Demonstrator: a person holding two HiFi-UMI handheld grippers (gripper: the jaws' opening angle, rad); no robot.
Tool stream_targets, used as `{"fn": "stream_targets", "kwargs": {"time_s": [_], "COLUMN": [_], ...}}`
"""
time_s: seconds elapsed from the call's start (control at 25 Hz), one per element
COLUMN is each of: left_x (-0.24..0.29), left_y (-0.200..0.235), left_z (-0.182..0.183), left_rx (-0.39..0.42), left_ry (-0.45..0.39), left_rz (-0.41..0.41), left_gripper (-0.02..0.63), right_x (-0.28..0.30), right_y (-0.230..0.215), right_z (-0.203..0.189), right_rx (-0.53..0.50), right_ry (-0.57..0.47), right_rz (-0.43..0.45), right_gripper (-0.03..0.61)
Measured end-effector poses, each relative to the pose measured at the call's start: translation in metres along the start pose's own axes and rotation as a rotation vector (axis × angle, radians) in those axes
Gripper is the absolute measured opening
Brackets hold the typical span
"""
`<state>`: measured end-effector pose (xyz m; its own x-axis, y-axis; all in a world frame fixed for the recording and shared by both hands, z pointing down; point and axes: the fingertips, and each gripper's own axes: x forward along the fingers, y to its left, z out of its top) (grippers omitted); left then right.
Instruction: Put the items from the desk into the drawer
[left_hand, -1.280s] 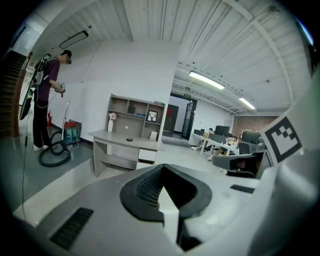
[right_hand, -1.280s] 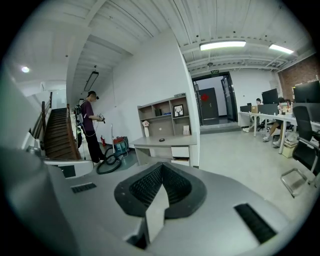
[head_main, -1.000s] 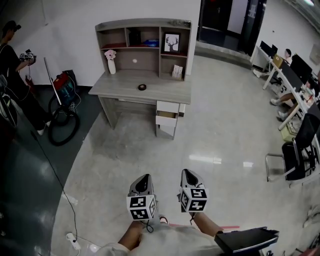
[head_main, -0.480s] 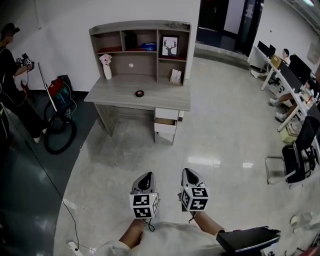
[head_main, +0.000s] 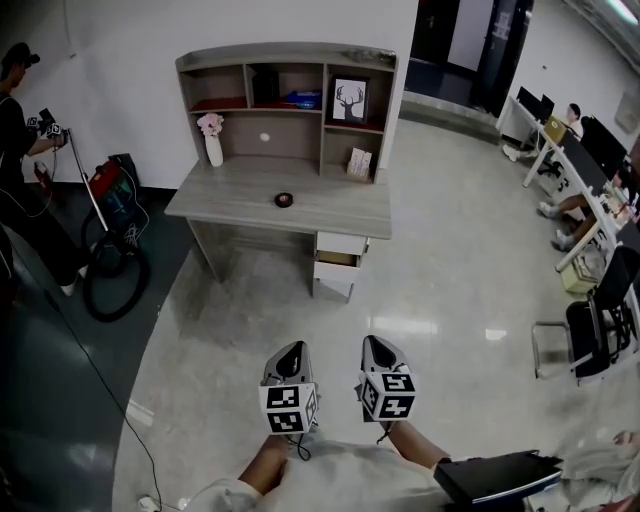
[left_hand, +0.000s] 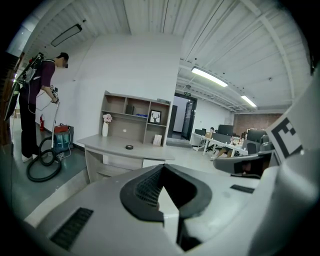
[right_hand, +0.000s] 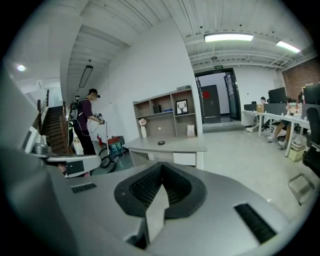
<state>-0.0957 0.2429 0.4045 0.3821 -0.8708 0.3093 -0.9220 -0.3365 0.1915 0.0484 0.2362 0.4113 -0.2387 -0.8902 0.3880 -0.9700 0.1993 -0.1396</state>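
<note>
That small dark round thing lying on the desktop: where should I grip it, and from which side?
Probably across its outer rim, coming down from the front: the round thing lies flat and low on the desk, with shelves behind it.

Small dark round item (head_main: 284, 200): lying flat near centre of grey desk (head_main: 230, 195). White vase (head_main: 213, 152) with pink flowers: upright, back left of desktop. Drawer (head_main: 334, 281): white front, under desk's right end, pulled partly open.

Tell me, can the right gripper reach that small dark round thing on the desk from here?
Probably not yet: a stretch of floor separates the right gripper from the desk and its small dark round thing. Nothing blocks the path.
</note>
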Motion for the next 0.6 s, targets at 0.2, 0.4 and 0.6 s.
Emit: {"fn": "stream_targets", "kwargs": {"time_s": [0.2, 0.4, 0.6], "left_x": [0.03, 0.054, 0.075], "left_y": [0.03, 0.054, 0.07], "left_z": [0.012, 0.023, 0.021], "left_rx": [-0.009, -0.024, -0.041], "left_ry": [-0.002, 0.0, 0.017], "left_rz": [-0.013, -0.029, -0.042], "left_gripper": [-0.003, -0.003, -0.003], "right_x": [0.036, 0.061, 0.078], "right_y": [0.011, 0.019, 0.018], "right_z": [0.015, 0.029, 0.031], "right_rx": [-0.01, -0.014, -0.011], "right_ry": [-0.001, 0.001, 0.013], "right_rz": [-0.01, -0.029, -0.06], "right_gripper": [-0.002, -0.002, -0.002]}}
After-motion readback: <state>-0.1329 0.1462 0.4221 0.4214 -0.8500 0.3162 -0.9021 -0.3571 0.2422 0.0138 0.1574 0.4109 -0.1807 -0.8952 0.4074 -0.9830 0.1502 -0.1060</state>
